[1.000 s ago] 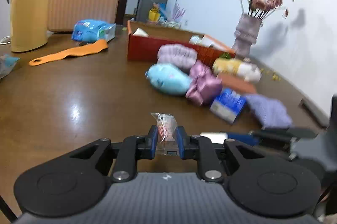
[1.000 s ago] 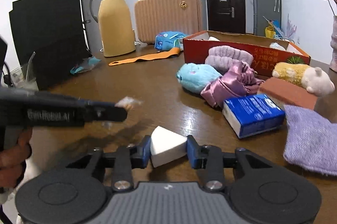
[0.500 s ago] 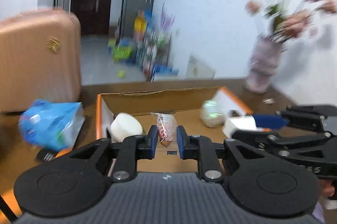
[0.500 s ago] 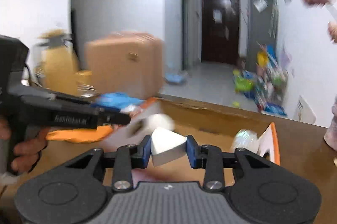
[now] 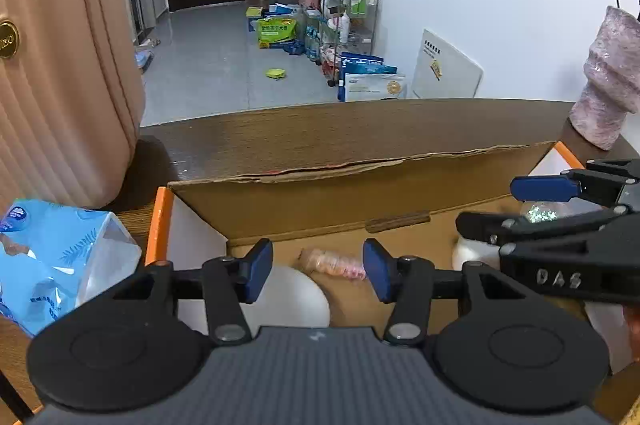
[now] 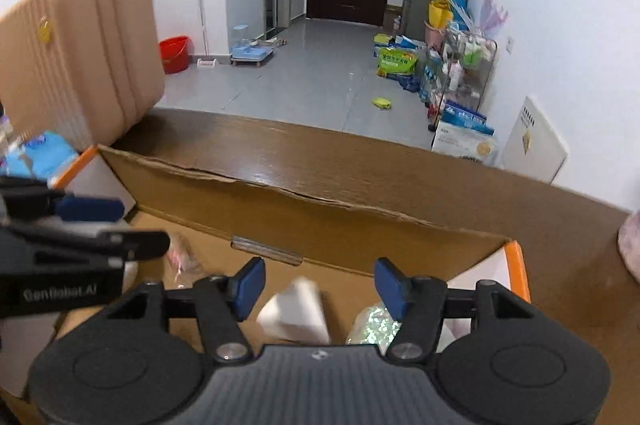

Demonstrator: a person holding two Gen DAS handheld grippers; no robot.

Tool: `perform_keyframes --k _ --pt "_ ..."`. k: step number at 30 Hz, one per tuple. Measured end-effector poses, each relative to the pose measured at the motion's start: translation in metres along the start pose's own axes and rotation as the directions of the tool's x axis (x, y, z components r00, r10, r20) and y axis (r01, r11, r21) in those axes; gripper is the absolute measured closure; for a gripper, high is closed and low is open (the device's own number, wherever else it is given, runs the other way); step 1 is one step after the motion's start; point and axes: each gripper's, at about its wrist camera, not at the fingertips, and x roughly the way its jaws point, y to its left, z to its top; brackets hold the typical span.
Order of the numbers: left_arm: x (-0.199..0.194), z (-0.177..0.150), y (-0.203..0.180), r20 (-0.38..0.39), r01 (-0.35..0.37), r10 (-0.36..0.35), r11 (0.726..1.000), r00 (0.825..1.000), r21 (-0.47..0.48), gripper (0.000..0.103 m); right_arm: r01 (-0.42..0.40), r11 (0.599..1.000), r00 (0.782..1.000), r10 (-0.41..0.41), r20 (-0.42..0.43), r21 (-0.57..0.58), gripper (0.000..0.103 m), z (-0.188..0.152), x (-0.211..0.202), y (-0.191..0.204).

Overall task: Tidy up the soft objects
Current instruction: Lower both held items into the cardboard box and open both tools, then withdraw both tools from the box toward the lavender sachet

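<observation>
Taking the cardboard box (image 5: 320, 201) as the landmark and reading from its left side to its right: outside its left wall a blue tissue pack (image 5: 60, 261) lies on the wooden table (image 5: 280, 137), with a peach suitcase (image 5: 60, 65) behind it.

Above the box's left half, the left gripper (image 5: 318, 271) hangs with its jaws spread and nothing between them. On the box floor below it lies a small clear packet with pink contents (image 5: 332, 263), beside a white rounded sponge (image 5: 288, 299) near the left wall.

Above the box's right half, the right gripper (image 6: 320, 285) is likewise released and empty. Under it a white wedge sponge (image 6: 296, 311) sits inside the box, a little blurred, so I cannot tell whether it has settled. Just right of it is a glittery, greenish wrapped item (image 6: 374, 325), close to the orange-edged right wall. A pinkish vase (image 5: 608, 81) stands on the table past the box's right end.

As a judgement of progress: four items lie in the box, so this drop-off looks complete. Neither view shows the table in front of the box, so whether more soft things remain to collect cannot be told here.
</observation>
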Motion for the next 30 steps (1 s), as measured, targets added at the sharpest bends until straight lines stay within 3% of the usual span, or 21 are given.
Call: perform_keyframes --k 4,7,11,16,21,27,30 --pt "-0.029 0.004 -0.002 0.039 -0.007 0.007 1.0 0.999 0.006 0.051 0.005 1.0 0.999 -0.006 0.047 0.013 0.044 0.003 -0.033 -0.006" --pt "-0.067 0.007 -0.006 0.079 -0.005 0.004 1.0 0.997 0.019 0.05 0.01 1.0 0.995 -0.009 0.095 -0.012 0.043 0.007 -0.081 -0.008" --pt "-0.132 -0.003 -0.012 0.158 -0.038 0.026 0.997 0.987 0.071 0.038 0.043 0.998 0.988 -0.036 0.151 -0.041 0.033 0.003 -0.15 -0.014" --pt "-0.205 -0.028 -0.01 0.214 -0.066 0.052 0.996 0.976 0.059 0.026 0.064 0.997 0.981 -0.056 0.188 -0.038 0.029 -0.024 -0.226 -0.018" --pt "-0.271 -0.091 -0.012 0.285 -0.065 0.06 0.998 0.957 0.006 0.017 0.036 0.999 0.956 -0.034 0.292 -0.001 0.028 -0.082 -0.291 -0.015" --pt "-0.334 -0.215 -0.032 0.398 -0.006 0.003 1.0 0.917 0.006 0.005 0.046 0.998 0.895 -0.024 0.445 -0.038 0.019 -0.194 -0.353 0.012" --pt "-0.351 -0.268 -0.042 0.407 -0.031 0.031 1.0 0.913 -0.007 0.004 0.036 0.998 0.884 -0.008 0.467 -0.051 0.017 -0.249 -0.369 0.028"
